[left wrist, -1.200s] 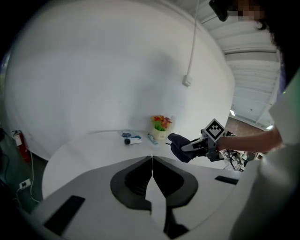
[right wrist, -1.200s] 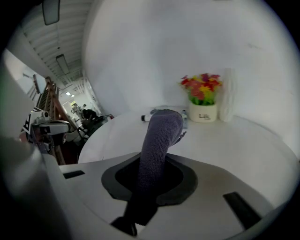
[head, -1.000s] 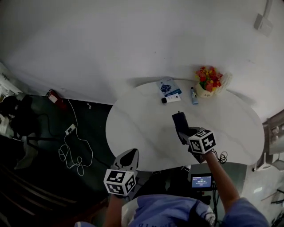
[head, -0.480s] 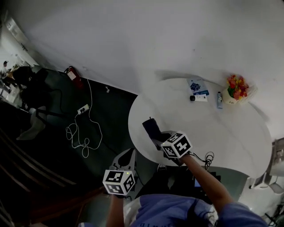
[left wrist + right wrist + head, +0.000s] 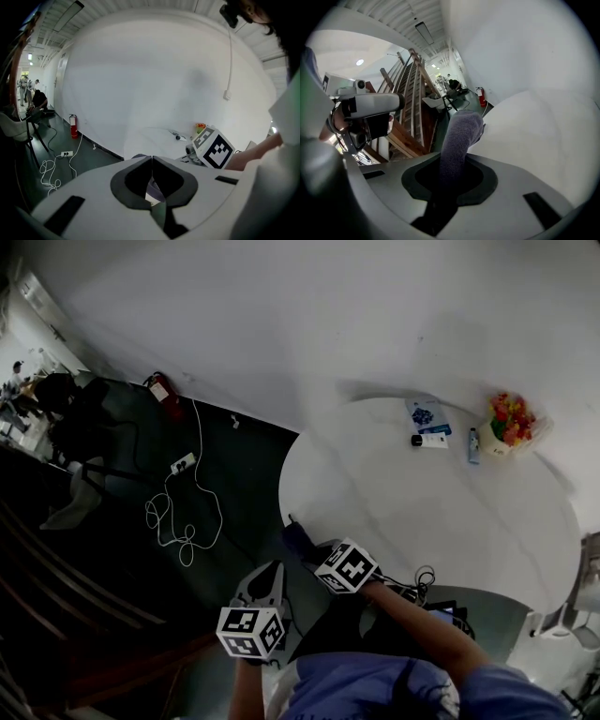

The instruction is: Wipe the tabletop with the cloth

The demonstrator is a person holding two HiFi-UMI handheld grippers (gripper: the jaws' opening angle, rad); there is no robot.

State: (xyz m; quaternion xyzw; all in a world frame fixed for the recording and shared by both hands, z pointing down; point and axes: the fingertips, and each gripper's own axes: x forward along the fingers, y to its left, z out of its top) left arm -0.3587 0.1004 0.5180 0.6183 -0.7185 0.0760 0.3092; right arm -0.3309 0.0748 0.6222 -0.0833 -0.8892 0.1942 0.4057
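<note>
The grey cloth [image 5: 459,136] sticks out from between the jaws of my right gripper [image 5: 449,169], which is shut on it. In the head view the right gripper [image 5: 305,545] holds the cloth [image 5: 296,538] at the near left edge of the white oval table [image 5: 422,512], with the cloth partly over the rim. The tabletop [image 5: 543,126] spreads out to the right of the cloth. My left gripper [image 5: 271,570] hangs below and left of the table, off its surface. Its jaws [image 5: 152,161] are shut with nothing between them.
At the table's far side stand a flower pot [image 5: 511,423], a blue packet [image 5: 427,415], a small tube [image 5: 474,444] and a small bottle [image 5: 431,440]. A white cable [image 5: 183,512], a power strip [image 5: 183,463] and a fire extinguisher [image 5: 161,388] are on the dark floor to the left.
My right gripper has carried the cloth from the middle of the table to its near left edge. The left gripper has stayed low beside the table.
</note>
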